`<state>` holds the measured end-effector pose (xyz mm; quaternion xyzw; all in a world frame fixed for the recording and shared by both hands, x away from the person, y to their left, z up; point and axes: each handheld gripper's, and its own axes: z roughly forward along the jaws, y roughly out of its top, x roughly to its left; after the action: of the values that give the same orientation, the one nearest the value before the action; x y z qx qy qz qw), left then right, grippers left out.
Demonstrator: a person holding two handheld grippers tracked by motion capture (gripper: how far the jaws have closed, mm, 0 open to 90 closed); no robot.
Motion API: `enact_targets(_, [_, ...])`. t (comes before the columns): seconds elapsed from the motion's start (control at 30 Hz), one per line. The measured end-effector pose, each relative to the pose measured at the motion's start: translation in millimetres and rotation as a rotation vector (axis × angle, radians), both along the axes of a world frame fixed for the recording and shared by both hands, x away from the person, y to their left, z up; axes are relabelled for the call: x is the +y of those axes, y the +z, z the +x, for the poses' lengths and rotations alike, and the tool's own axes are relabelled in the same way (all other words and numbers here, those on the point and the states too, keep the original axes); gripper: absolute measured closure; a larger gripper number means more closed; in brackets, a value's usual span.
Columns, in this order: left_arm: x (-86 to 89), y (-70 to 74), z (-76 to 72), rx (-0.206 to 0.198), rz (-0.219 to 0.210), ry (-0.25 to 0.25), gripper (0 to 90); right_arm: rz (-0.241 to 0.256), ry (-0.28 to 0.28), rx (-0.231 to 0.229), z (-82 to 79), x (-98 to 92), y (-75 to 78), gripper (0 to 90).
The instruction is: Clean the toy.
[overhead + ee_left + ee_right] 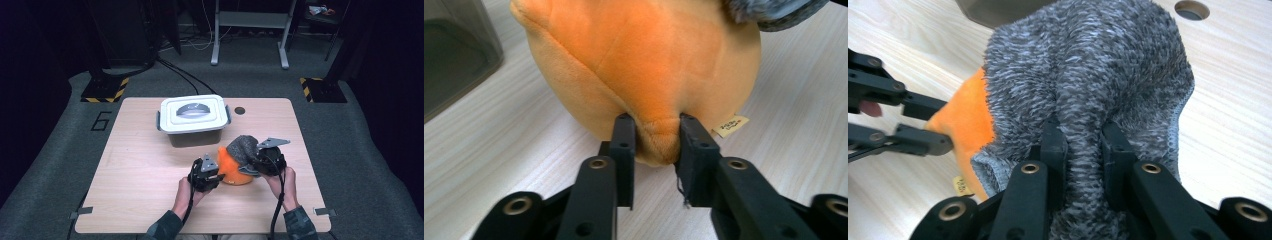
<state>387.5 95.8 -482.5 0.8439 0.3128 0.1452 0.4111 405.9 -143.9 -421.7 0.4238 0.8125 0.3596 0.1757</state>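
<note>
The orange plush toy [644,65] sits on the wooden table [140,170] in front of the lidded grey bin [194,119], with a grey fuzzy cap [1098,75] draped over its top. The left gripper [655,131] pinches a fold of orange fabric low on its side, jaws nearly closed. The right gripper [1083,137] clamps a ridge of the cap; the cap hides the toy's upper part.

You have one orange plush toy [234,172] and one fuzzy grey cloth [243,148] on top of it. You have one box with a white lid [194,119]. You hold two grippers, the left gripper [218,175] and the right gripper [251,165].
</note>
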Motion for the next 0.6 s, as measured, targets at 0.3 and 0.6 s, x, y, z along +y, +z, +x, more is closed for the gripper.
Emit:
enact_targets(0.3, [-1.3, 0.1, -2.1, -0.052, 0.023, 0.029, 50.0, -0.007, -0.021, -0.008, 10.2, 0.6, -3.7, 76.4])
enact_targets(0.6, [-7.0, 4.5, -1.3, -0.039, -0.001, 0.015, 80.2, 0.025, -0.018, -0.012, 10.4, -5.1, -0.3, 76.4])
